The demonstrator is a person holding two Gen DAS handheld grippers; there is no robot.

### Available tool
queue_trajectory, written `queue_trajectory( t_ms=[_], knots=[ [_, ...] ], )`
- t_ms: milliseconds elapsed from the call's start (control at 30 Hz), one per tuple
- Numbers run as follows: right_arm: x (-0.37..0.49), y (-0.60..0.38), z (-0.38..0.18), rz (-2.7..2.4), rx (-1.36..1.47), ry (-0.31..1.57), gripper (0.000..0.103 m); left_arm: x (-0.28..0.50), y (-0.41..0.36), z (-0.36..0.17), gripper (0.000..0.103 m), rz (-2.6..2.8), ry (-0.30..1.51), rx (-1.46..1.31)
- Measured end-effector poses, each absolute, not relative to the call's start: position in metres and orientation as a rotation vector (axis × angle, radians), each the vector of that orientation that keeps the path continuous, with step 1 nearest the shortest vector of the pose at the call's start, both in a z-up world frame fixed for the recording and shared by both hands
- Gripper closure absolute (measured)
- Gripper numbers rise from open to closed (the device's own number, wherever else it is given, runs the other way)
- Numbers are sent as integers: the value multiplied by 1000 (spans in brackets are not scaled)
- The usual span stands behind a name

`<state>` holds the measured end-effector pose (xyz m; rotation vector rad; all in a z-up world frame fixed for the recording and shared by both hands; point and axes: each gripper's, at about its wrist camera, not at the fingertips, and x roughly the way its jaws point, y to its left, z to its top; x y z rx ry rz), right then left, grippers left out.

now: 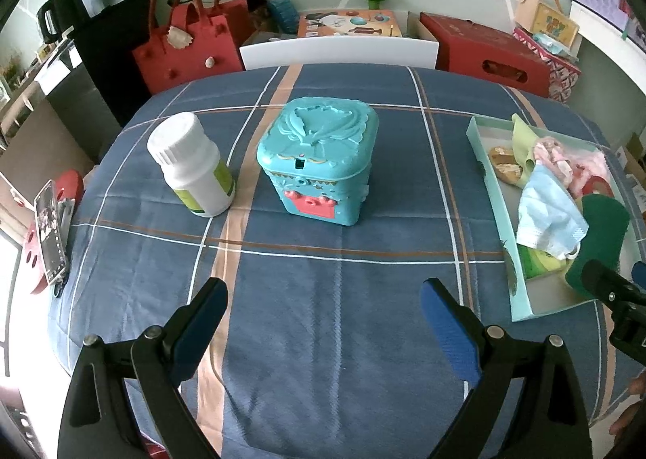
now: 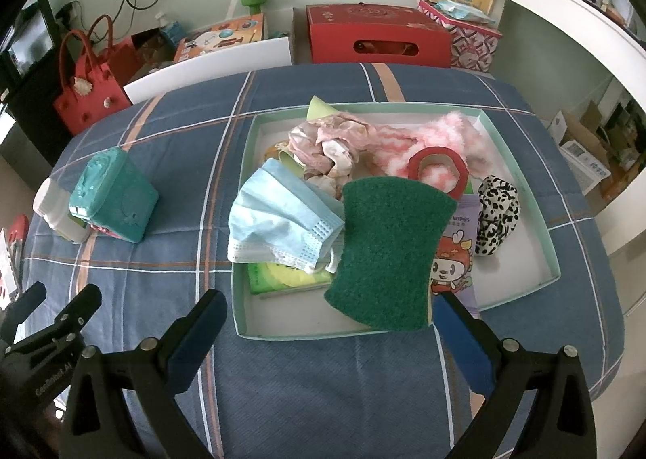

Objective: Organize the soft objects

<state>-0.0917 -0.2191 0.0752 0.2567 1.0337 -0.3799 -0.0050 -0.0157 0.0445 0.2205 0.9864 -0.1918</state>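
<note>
Soft things, sponge [image 2: 387, 245] included, fill the tray [image 2: 553, 257]; sorting looks nearly done. Both claws, left [image 1: 323, 321] and right [image 2: 327, 334], spread, empty; bottle [image 1: 194, 164] and box [image 1: 319, 160] at 12 o'clock on counter [image 1: 323, 297].

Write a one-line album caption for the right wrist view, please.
Open right gripper above a shallow tray heaped with a green scouring sponge, face mask and fluffy sock.

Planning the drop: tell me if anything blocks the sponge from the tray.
Nothing visible blocks it. The green sponge already hangs over the tray, with the blue mask beside it and wipes packet beneath.
</note>
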Motion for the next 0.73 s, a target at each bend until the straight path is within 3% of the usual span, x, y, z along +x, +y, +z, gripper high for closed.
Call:
queue_trajectory(
  t_ms=[733],
  knots=[
    [-90,-220,68,-375,236,1049,0,-1,-16,38,7,-179,1005,232]
  ],
)
